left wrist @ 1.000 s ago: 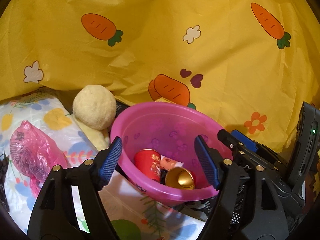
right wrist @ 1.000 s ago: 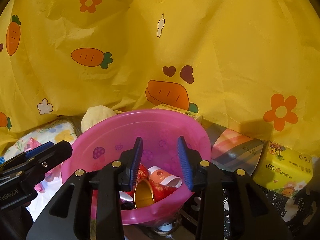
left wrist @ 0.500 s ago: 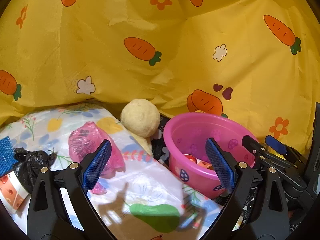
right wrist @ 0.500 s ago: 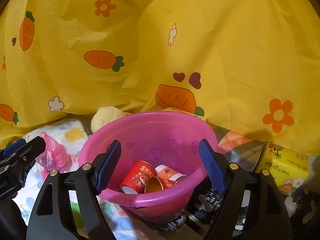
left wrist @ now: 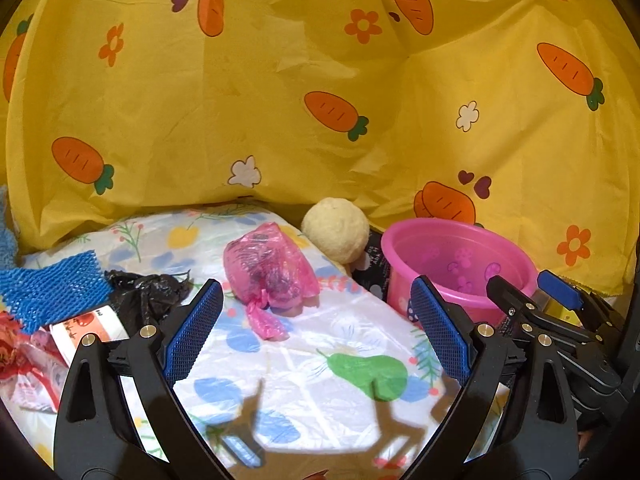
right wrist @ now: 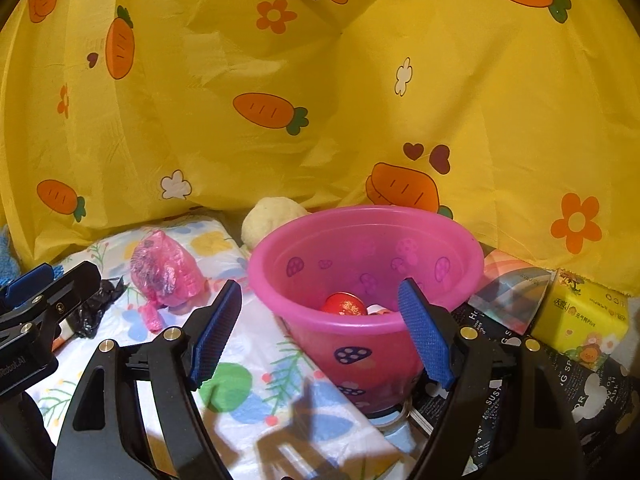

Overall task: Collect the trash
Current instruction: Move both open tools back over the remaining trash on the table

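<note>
Presently listed: left gripper [left wrist: 316, 334], jaws spread wide, having just opened, nothing between them. Right gripper [right wrist: 320, 332], jaws likewise just opened, empty, near side of pink basin [right wrist: 460, 248] holding red cup [right wrist: 346, 305]. Pink bag [left wrist: 270, 270] lies on surface [left wrist: 320, 392], left of basin; black bag [left wrist: 146, 296] farther left.

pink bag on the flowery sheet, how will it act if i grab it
The pink bag is thin, crinkled film, so it will probably crush. It looks light. Its knotted tail lies limp and would likely dangle.
</note>
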Motion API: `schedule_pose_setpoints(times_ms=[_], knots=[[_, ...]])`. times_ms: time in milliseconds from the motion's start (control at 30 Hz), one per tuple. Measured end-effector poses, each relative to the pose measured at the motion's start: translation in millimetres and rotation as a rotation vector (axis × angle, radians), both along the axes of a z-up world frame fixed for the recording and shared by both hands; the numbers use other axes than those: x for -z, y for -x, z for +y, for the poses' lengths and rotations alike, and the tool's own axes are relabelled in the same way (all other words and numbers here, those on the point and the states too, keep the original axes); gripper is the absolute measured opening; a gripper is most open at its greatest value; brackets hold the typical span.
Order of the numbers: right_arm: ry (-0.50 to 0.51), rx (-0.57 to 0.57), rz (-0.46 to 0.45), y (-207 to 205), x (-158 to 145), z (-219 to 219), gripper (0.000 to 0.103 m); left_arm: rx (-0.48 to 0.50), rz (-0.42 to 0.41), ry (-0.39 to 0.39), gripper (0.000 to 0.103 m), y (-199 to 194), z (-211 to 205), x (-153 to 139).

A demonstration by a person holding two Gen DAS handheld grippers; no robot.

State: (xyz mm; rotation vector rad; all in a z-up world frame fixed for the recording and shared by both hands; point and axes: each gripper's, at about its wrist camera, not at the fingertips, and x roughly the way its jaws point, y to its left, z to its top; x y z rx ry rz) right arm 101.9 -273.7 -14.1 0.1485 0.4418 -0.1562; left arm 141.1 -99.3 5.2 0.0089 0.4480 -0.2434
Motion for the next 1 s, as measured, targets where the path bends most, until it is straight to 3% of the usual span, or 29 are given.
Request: schedule_pose_setpoints(times_ms=[300,600,1000], knots=[[-0.019,-0.118,0.003,18.0,3.1,50.5,0.08,-0.178,0.001,0.033,0.093,37.6,65.6,0.3],[0.004,-0.251,-0.014,31.0,1.1,111.5,0.079,-0.38,0.0,-0.006,0.093,70.6,143.5,9.6],[0.024,-0.426,0.008,26.4,6.1,187.2,0.079,-0.6,0.059,0.036,0.092,80.3,257.9,21.0]])
